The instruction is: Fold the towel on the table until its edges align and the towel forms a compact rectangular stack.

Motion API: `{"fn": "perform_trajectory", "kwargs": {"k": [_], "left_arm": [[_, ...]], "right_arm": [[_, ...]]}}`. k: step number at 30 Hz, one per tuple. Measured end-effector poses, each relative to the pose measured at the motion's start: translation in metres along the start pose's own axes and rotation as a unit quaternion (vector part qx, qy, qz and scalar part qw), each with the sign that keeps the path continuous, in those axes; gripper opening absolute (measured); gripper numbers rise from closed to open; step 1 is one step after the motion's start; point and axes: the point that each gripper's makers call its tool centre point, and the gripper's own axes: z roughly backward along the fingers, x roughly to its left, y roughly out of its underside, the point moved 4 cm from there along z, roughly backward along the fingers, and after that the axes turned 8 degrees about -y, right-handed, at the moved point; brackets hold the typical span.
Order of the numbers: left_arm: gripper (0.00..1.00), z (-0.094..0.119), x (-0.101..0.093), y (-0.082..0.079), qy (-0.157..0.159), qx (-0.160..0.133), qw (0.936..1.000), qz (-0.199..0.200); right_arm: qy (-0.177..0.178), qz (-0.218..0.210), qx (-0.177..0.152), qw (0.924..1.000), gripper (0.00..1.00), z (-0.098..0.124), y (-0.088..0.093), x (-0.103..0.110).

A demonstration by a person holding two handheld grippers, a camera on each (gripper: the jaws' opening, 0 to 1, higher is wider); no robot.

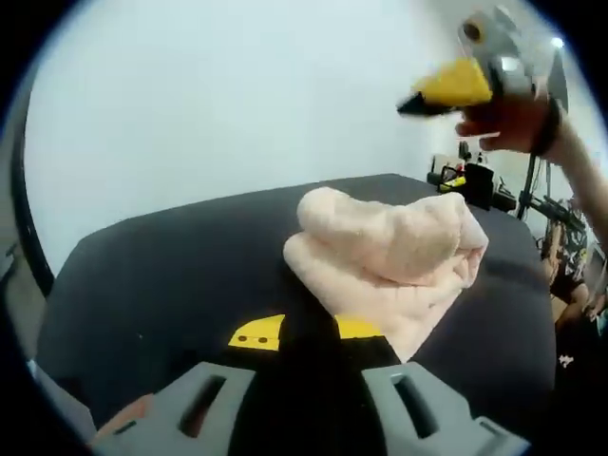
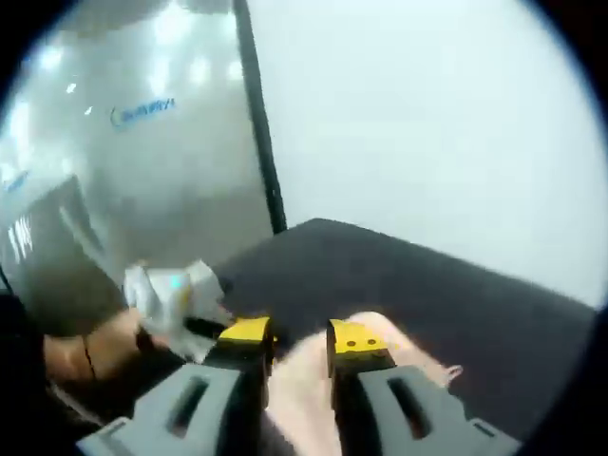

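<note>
— While I look along the left gripper (image 1: 306, 334), what do you make of the towel (image 1: 389, 258)?

— It lies bunched in a soft, rumpled heap on the black table (image 1: 171, 275), pale peach, just beyond my left jaws. Those yellow-tipped jaws are spread, with a dark gap between them and nothing in it.

— And the other tool?

— In the left gripper view I see the right gripper (image 1: 454, 87) held up in a hand (image 1: 508, 122) above the far side of the table, well clear of the cloth. From that angle its jaws look close together, but I cannot tell for certain.

— Does its own camera help?

— In the right gripper view the jaws stand apart, a narrow gap between the yellow tips, the towel (image 2: 313, 380) below and blurred. The left gripper (image 2: 176, 294) shows at the left, in a hand (image 2: 90, 351).
</note>
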Motion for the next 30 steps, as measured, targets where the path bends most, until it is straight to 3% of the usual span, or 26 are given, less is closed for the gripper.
{"fn": "perform_trajectory", "kwargs": {"k": [2, 3, 4, 5, 8, 9, 10, 11, 12, 13, 14, 15, 16, 17, 18, 20, 22, 24, 25, 26, 27, 30], "left_arm": [[0.19, 0.000, -0.003, -0.016, 0.018, -0.025, 0.9995, -0.007], [0.20, 0.003, -0.005, -0.039, 0.040, -0.064, 0.9970, -0.020], [0.20, 0.007, -0.006, -0.058, 0.055, -0.089, 0.9940, -0.031], [0.22, 0.010, -0.011, -0.077, 0.081, -0.118, 0.9885, -0.050], [0.25, 0.010, -0.025, -0.119, 0.125, -0.157, 0.9764, -0.080], [0.26, 0.008, -0.042, -0.130, 0.164, -0.170, 0.9681, -0.085], [0.29, 0.001, -0.070, -0.137, 0.238, -0.162, 0.9543, -0.080], [0.35, -0.009, -0.089, -0.136, 0.285, -0.153, 0.9423, -0.088], [0.42, -0.022, -0.101, -0.134, 0.317, -0.143, 0.9331, -0.091], [0.48, -0.038, -0.109, -0.125, 0.331, -0.139, 0.9252, -0.122], [0.52, -0.054, -0.112, -0.111, 0.332, -0.114, 0.9238, -0.152], [0.48, -0.061, -0.120, -0.100, 0.324, -0.073, 0.9353, -0.122], [0.46, -0.071, -0.115, -0.086, 0.308, -0.033, 0.9376, -0.157], [0.44, -0.084, -0.093, -0.071, 0.278, -0.005, 0.9374, -0.209], [0.42, -0.087, -0.083, -0.057, 0.270, 0.023, 0.9331, -0.236], [0.44, -0.089, -0.075, -0.049, 0.271, 0.022, 0.9437, -0.188], [0.45, -0.074, -0.057, -0.038, 0.247, 0.013, 0.9546, -0.166], [0.44, -0.066, -0.058, -0.033, 0.235, 0.020, 0.9564, -0.172], [0.44, -0.071, -0.055, -0.022, 0.259, 0.068, 0.9549, -0.130], [0.44, -0.083, -0.047, -0.025, 0.253, 0.060, 0.9559, -0.137], [0.44, -0.082, -0.047, -0.028, 0.247, 0.037, 0.9564, -0.151], [0.45, -0.084, -0.040, -0.027, 0.237, 0.020, 0.9607, -0.143]], "right_arm": [[-0.008, -0.031, 0.024, 0.9992, 0.28, -0.001, 0.030, -0.008], [-0.027, -0.021, 0.012, 0.9993, 0.35, -0.002, 0.034, -0.006], [-0.046, -0.019, -0.003, 0.9988, 0.38, -0.005, 0.041, -0.017], [-0.057, -0.006, -0.022, 0.9981, 0.39, -0.002, 0.046, -0.020], [-0.063, -0.036, -0.059, 0.9956, 0.43, 0.011, 0.056, -0.037], [-0.067, -0.041, -0.081, 0.9936, 0.43, 0.015, 0.055, -0.042], [-0.072, -0.054, -0.093, 0.9916, 0.45, 0.018, 0.056, -0.041], [-0.084, -0.075, -0.094, 0.9893, 0.47, 0.020, 0.058, -0.043], [-0.090, -0.093, -0.095, 0.9870, 0.50, 0.019, 0.059, -0.046], [-0.099, -0.096, -0.096, 0.9858, 0.57, 0.016, 0.061, -0.048], [-0.104, -0.093, -0.086, 0.9865, 0.60, 0.012, 0.065, -0.048], [-0.096, -0.057, -0.046, 0.9927, 0.60, 0.008, 0.078, -0.049], [-0.094, -0.021, -0.030, 0.9949, 0.60, 0.003, 0.087, -0.050], [-0.112, -0.020, -0.019, 0.9934, 0.61, 0.000, 0.094, -0.047], [-0.117, -0.022, -0.025, 0.9925, 0.62, -0.002, 0.094, -0.046], [-0.127, -0.020, -0.042, 0.9908, 0.62, 0.002, 0.092, -0.047], [-0.142, -0.032, -0.064, 0.9872, 0.60, 0.002, 0.088, -0.043], [-0.153, -0.031, -0.068, 0.9853, 0.62, 0.003, 0.089, -0.040], [-0.162, -0.031, -0.073, 0.9837, 0.63, 0.004, 0.088, -0.039], [-0.162, -0.030, -0.074, 0.9836, 0.63, 0.003, 0.088, -0.038], [-0.163, -0.027, -0.078, 0.9831, 0.63, 0.003, 0.086, -0.037], [-0.158, -0.018, -0.088, 0.9833, 0.65, -0.002, 0.085, -0.037]]}}
